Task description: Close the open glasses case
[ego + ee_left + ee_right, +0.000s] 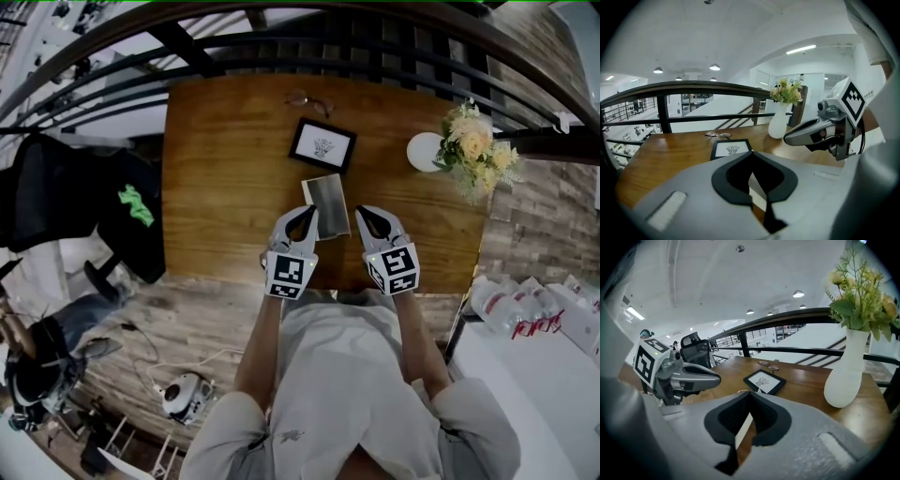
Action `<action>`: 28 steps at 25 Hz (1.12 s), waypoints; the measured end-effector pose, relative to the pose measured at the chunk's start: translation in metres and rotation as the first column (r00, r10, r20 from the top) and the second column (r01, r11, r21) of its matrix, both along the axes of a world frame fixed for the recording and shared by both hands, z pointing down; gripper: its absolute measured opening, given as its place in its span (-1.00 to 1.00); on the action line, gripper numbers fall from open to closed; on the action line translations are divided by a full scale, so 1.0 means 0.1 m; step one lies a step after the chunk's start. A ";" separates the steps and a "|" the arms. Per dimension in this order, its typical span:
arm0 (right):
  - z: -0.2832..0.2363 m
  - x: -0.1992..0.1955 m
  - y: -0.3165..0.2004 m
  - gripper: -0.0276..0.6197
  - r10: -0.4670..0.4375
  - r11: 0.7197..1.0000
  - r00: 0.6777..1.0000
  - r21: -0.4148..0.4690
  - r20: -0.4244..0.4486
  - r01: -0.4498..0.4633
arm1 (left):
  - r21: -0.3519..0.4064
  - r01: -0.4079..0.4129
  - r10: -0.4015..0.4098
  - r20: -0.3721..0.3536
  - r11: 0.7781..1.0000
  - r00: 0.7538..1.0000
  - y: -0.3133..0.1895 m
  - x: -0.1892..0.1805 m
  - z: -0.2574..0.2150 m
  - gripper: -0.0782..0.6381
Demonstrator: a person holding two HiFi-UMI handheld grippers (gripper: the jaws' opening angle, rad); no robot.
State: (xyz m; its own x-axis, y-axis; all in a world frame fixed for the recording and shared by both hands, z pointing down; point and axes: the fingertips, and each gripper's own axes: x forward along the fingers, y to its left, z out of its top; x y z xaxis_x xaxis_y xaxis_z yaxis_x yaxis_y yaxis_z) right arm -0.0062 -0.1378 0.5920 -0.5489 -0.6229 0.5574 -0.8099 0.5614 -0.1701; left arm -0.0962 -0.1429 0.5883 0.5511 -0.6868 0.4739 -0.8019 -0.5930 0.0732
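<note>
Glasses case [328,204] — grey, rectangular, apparently unclosed — near the tabletop's [216,187] front edge, between left gripper [310,210] and right gripper [362,211], both clenched empty; closing remains.

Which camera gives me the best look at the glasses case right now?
The head view: it shows nearly the whole glasses case from above, lying on the table. The left gripper view shows only a pale sliver of it through the gap below its shut jaws, and the right gripper view likewise.
</note>
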 end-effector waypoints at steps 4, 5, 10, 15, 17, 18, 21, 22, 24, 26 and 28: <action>0.08 0.03 -0.02 -0.91 0.005 1.000 1.000 -0.015 0.000 -0.005 | -0.017 -0.020 0.020 0.004 1.000 1.000 0.01 0.07 0.09 -0.73; 0.10 0.03 -0.03 -0.91 0.008 1.000 1.000 -0.018 0.000 -0.008 | -0.022 -0.023 0.024 0.006 0.999 1.000 0.01 0.09 0.12 -0.73; 0.22 0.03 -0.05 -0.91 0.003 0.999 1.000 -0.034 -0.002 -0.003 | -0.042 -0.043 0.043 0.019 0.998 0.999 0.02 0.16 0.25 -0.73; 0.31 0.00 -0.03 -0.91 -0.005 0.999 1.000 -0.051 0.000 0.005 | -0.058 -0.062 0.063 0.026 0.996 0.998 0.05 0.22 0.33 -0.73; 0.36 -0.01 -0.01 -0.91 -0.009 0.998 1.000 -0.059 0.000 0.009 | -0.065 -0.069 0.071 0.030 0.995 0.997 0.06 0.26 0.38 -0.73; 0.38 -0.01 0.00 -0.91 -0.010 0.998 1.000 -0.063 0.000 0.010 | -0.069 -0.074 0.077 0.033 0.995 0.997 0.07 0.28 0.40 -0.73; 0.44 -0.01 0.01 -0.91 -0.017 0.997 1.000 -0.075 -0.001 0.017 | -0.085 -0.090 0.093 0.040 0.992 0.995 0.08 0.35 0.48 -0.73; 0.46 -0.01 0.02 -0.91 -0.019 0.997 1.000 -0.078 -0.002 0.019 | -0.090 -0.094 0.098 0.045 0.992 0.994 0.09 0.37 0.50 -0.73; 0.50 -0.01 0.03 -0.91 -0.022 0.996 1.000 -0.084 -0.001 0.022 | -0.102 -0.099 0.105 0.056 0.990 0.993 0.10 0.40 0.54 -0.73; 0.54 -0.01 0.04 -0.91 -0.024 0.995 1.000 -0.093 -0.001 0.024 | -0.114 -0.107 0.115 0.061 0.988 0.992 0.11 0.44 0.59 -0.73; 0.57 -0.01 0.05 -0.91 -0.026 0.994 1.000 -0.102 -0.001 0.026 | -0.123 -0.115 0.123 0.063 0.986 0.990 0.12 0.48 0.62 -0.73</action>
